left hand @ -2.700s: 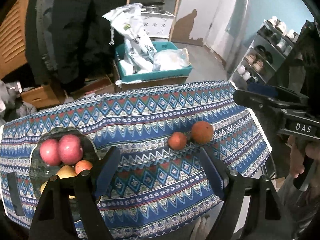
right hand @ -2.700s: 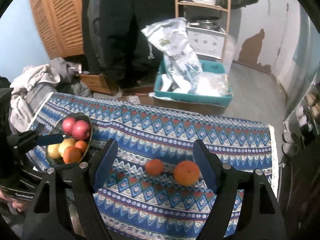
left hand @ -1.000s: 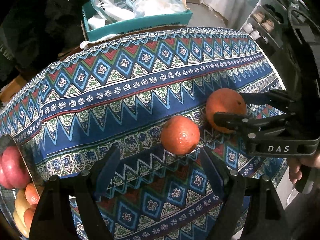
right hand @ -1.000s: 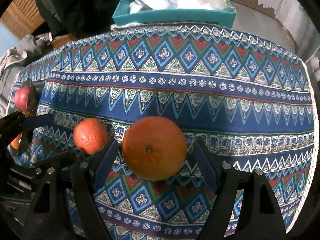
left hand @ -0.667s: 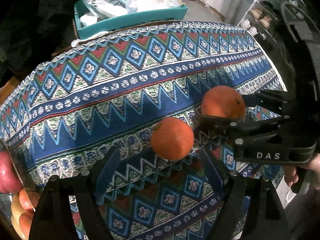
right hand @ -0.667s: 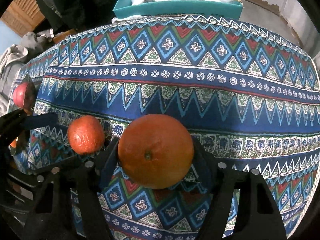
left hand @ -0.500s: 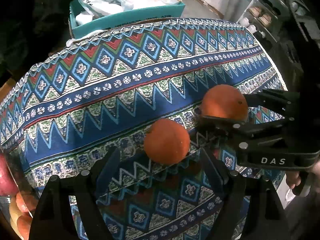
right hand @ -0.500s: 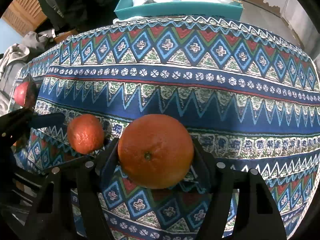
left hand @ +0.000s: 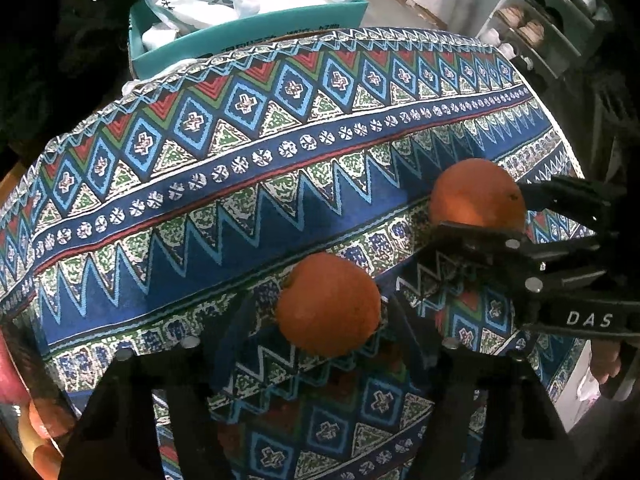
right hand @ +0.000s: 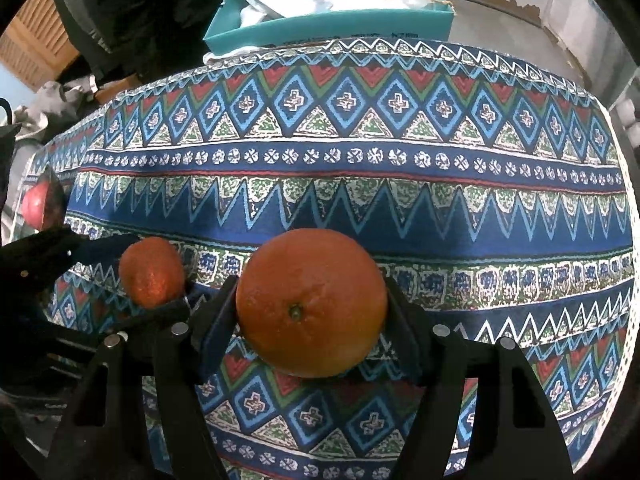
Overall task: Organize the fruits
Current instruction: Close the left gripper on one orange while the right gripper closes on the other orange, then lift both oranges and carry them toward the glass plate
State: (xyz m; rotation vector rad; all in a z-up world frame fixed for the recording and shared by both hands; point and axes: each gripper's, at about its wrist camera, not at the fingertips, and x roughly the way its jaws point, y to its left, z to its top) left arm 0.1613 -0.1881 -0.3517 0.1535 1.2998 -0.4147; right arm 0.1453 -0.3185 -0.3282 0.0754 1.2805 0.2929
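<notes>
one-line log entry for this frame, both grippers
left gripper: shut on small orange | right gripper: shut on large orange | both fruits on patterned tablecloth | bowl: frame edge

A: Landmark: the large orange [right hand: 311, 302]. Room around it?

B: Both sides taken. The right gripper [right hand: 310, 320] has a finger touching each flank. Beyond the large orange the patterned tablecloth [right hand: 360, 184] lies bare to the far edge; passage there.

A: To its left?

B: Tight. The small orange [left hand: 328, 304] sits just beside it, with the left gripper [left hand: 320, 332] bracketing that one. The two grippers' fingers nearly meet in the gap between the fruits.

A: Farther left?

B: A bowl [right hand: 54, 200] holding a red apple [right hand: 34, 202], well apart. Past the cloth's far edge, a teal box [right hand: 340, 28] stuffed with plastic bags.
</notes>
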